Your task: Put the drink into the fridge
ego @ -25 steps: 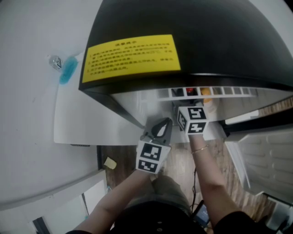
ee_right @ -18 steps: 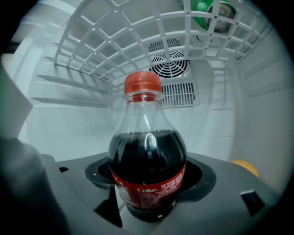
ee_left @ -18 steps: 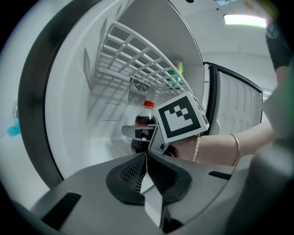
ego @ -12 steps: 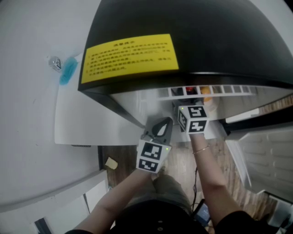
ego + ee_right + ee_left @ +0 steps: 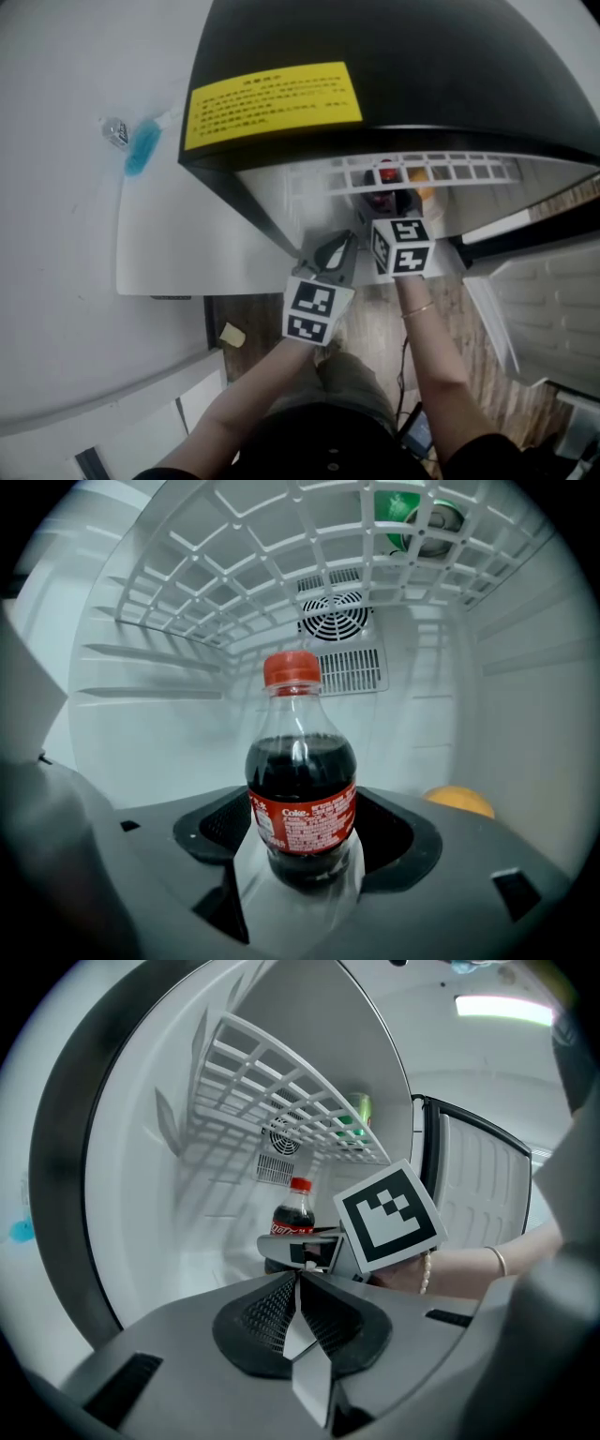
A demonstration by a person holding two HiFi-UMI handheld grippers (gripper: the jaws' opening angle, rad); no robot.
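Note:
A cola bottle (image 5: 302, 799) with a red cap and red label stands upright between the jaws of my right gripper (image 5: 302, 860), which is shut on its lower body. The bottle is inside the white fridge (image 5: 394, 56), below the wire shelf (image 5: 253, 564). In the head view its red cap (image 5: 386, 174) shows just ahead of the right gripper (image 5: 388, 199). My left gripper (image 5: 336, 251) is shut and empty, just outside the fridge opening and left of the right one. From the left gripper view (image 5: 296, 1281) I see the bottle (image 5: 292, 1215) and the right gripper (image 5: 298, 1249).
A green can (image 5: 417, 517) lies on the wire shelf and an orange (image 5: 455, 801) sits at the lower right. The fridge door (image 5: 553, 319) hangs open to the right. A yellow label (image 5: 272, 103) is on the black fridge top. A blue object (image 5: 142, 150) lies on the white surface at the left.
The head view has shifted so more of the fridge's inside shows. The bottle's red cap now shows under the shelf edge. Both grippers stay in nearly the same places.

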